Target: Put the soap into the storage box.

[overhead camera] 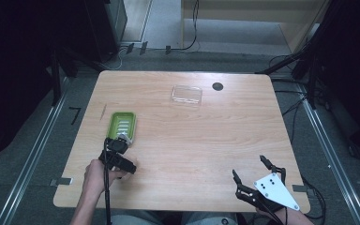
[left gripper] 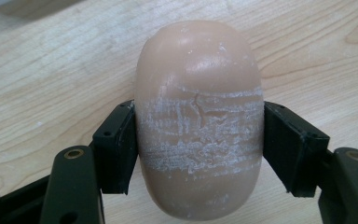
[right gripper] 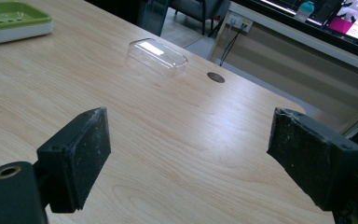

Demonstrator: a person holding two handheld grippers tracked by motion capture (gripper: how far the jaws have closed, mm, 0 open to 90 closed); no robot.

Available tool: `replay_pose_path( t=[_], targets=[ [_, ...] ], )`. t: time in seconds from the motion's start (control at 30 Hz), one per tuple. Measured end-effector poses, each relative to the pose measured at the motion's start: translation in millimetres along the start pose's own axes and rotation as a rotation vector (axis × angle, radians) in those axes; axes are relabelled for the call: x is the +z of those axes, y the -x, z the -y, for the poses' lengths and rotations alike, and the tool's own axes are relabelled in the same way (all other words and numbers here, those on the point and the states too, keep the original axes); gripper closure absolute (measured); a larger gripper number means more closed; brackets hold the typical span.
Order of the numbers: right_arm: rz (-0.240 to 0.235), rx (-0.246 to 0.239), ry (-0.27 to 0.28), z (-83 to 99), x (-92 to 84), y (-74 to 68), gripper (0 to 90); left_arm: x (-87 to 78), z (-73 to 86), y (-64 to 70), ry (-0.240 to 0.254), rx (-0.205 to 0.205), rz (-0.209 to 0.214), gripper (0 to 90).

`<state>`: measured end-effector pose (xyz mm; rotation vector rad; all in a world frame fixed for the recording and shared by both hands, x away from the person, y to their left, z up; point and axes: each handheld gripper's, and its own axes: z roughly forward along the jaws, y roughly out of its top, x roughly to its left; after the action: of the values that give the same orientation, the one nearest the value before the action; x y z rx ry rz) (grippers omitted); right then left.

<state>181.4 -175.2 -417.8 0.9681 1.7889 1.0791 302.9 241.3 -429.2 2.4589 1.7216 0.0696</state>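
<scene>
Left gripper view first: we have the left gripper point(left gripper: 199, 154) with its jaws clamped on the sides of a tan bar of soap point(left gripper: 199, 116), scuffed white across its middle, over the wooden worktop point(left gripper: 51, 70). From the high view, we place that gripper just at the near end of the green soap dish point(overhead camera: 121, 123). Well to the right of the dish, our right gripper point(right gripper: 186, 158) hangs with jaws wide apart, a clear plastic lid point(right gripper: 157, 56) beyond it.

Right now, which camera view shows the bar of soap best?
The left gripper view: the soap sits close up, clamped between the left gripper's jaws, white scuffs visible. In the high view that gripper covers it.
</scene>
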Motion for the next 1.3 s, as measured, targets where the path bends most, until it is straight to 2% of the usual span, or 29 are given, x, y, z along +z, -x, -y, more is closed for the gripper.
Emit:
replay_pose_path(
  t=[0.4,1.3],
  targets=[
    [0.001,-0.003,-0.002,-0.2,0.1,-0.8,13.2,-5.6,-5.6,-5.5,0.012,0.006,0.002,33.7],
    [-0.006,-0.013,-0.006,-0.2,1.7,-1.5,13.2,-21.5,-19.8,-20.5,0.063,-0.021,0.016,33.8]
  ],
)
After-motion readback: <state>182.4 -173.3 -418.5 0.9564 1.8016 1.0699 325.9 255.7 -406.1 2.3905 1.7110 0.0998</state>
